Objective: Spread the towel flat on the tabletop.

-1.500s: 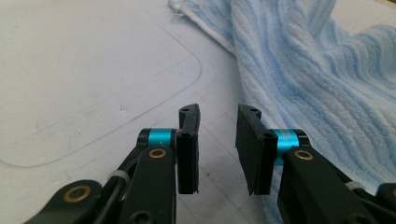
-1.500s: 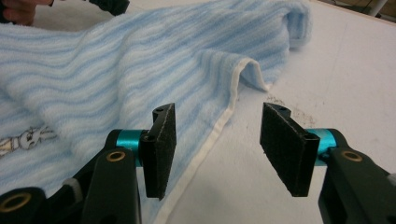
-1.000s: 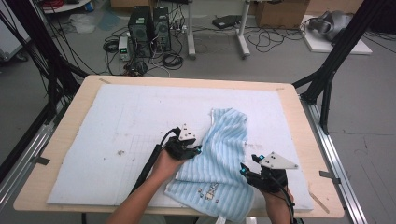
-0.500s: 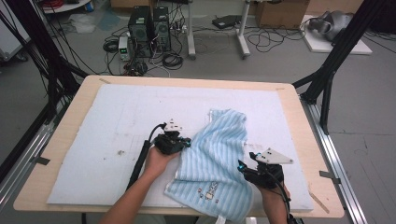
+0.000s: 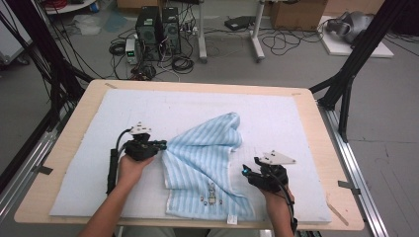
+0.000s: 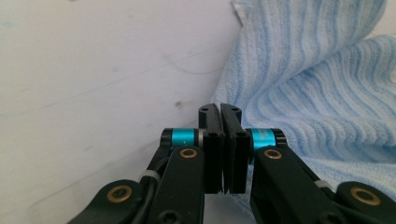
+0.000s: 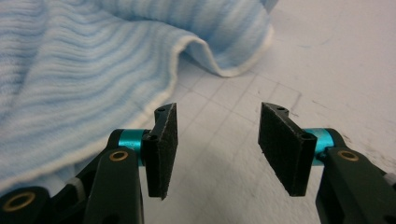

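Cables, computer boxes and black frame legs stand on the grey floor behind a wooden table [image 5: 69,128] covered by a pale blue mat [image 5: 148,108]. On the mat lies a crumpled light blue striped towel [image 5: 207,158], near the middle and toward the near edge. The left gripper [image 5: 162,144] is at the left edge of the towel; its jaws are pressed together, and whether a thin bit of cloth is pinched between them I cannot tell. The right gripper [image 5: 245,171] is just beside the right edge of the towel, jaws partly apart with nothing between them. The right gripper view shows grid lines on the mat under a raised fold; the high view shows a small rabbit picture [image 5: 210,190] on the towel.
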Available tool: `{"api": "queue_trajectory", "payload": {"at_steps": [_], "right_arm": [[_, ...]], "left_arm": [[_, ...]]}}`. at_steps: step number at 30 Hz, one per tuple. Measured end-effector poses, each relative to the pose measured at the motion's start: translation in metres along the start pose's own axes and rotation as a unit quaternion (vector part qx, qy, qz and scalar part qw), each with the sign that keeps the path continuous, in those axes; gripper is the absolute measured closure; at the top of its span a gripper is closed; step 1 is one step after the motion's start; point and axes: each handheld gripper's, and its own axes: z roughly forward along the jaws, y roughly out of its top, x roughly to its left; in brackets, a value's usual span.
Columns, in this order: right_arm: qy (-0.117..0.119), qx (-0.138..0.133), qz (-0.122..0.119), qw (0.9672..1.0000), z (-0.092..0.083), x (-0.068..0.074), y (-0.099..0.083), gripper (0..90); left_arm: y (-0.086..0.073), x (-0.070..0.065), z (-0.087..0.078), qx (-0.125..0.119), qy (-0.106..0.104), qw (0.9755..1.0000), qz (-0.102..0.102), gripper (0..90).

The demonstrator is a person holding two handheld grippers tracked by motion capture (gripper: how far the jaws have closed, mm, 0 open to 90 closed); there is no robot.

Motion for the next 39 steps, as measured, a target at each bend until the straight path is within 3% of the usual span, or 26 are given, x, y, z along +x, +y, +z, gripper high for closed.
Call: {"api": "queue_trajectory", "payload": {"at_steps": [4, 9, 15, 16, 19, 21, 24, 27, 30, 33, 34, 36, 37, 39], "right_arm": [[0.004, 0.002, 0.0, 1.0, 0.012, 0.006, 0.008, 47.0], [0.003, 0.007, 0.001, 1.0, 0.026, 0.009, 0.019, 47.1], [-0.007, 0.01, -0.005, 0.9999, 0.042, 0.011, 0.037, 47.0], [-0.011, 0.009, -0.006, 0.9999, 0.044, 0.011, 0.041, 46.9], [-0.016, 0.009, -0.009, 0.9998, 0.054, 0.01, 0.053, 46.3], [-0.02, 0.009, -0.016, 0.9996, 0.061, 0.01, 0.06, 45.4], [-0.019, 0.012, -0.019, 0.9996, 0.074, 0.009, 0.071, 42.7], [-0.01, 0.018, -0.002, 0.9998, 0.09, 0.009, 0.08, 38.0], [-0.007, 0.034, -0.001, 0.9994, 0.11, 0.011, 0.089, 33.8], [0.008, 0.05, 0.015, 0.9986, 0.13, 0.013, 0.092, 34.2], [0.011, 0.058, 0.022, 0.998, 0.136, 0.013, 0.092, 36.0], [0.025, 0.07, 0.022, 0.997, 0.145, 0.013, 0.088, 49.1], [0.019, 0.068, 0.012, 0.9974, 0.147, 0.013, 0.087, 56.5], [0.031, 0.069, 0.005, 0.9971, 0.145, 0.01, 0.088, 80.1]], "left_arm": [[-0.004, 0.016, -0.02, -0.013, 0.02, 0.9996, -0.012, 87.5], [-0.019, 0.033, -0.035, -0.016, 0.036, 0.9988, -0.028, 87.4], [-0.029, 0.038, -0.04, -0.026, 0.029, 0.9986, -0.034, 86.5], [-0.031, 0.037, -0.04, -0.03, 0.029, 0.9985, -0.034, 85.1], [-0.033, 0.038, -0.04, -0.044, 0.04, 0.9973, -0.044, 59.1], [-0.033, 0.039, -0.042, -0.053, 0.043, 0.9967, -0.043, 49.9], [-0.033, 0.041, -0.047, -0.07, 0.043, 0.9957, -0.044, 44.6], [-0.034, 0.041, -0.05, -0.082, 0.042, 0.995, -0.04, 44.1], [-0.035, 0.041, -0.051, -0.087, 0.04, 0.9949, -0.032, 42.3], [-0.034, 0.041, -0.051, -0.093, 0.044, 0.9942, -0.031, 40.8], [-0.034, 0.042, -0.051, -0.095, 0.043, 0.9941, -0.032, 40.5], [-0.034, 0.042, -0.05, -0.096, 0.044, 0.9938, -0.033, 39.7], [-0.034, 0.042, -0.049, -0.096, 0.045, 0.9938, -0.033, 39.5], [-0.034, 0.04, -0.047, -0.092, 0.045, 0.9943, -0.031, 39.6]]}}
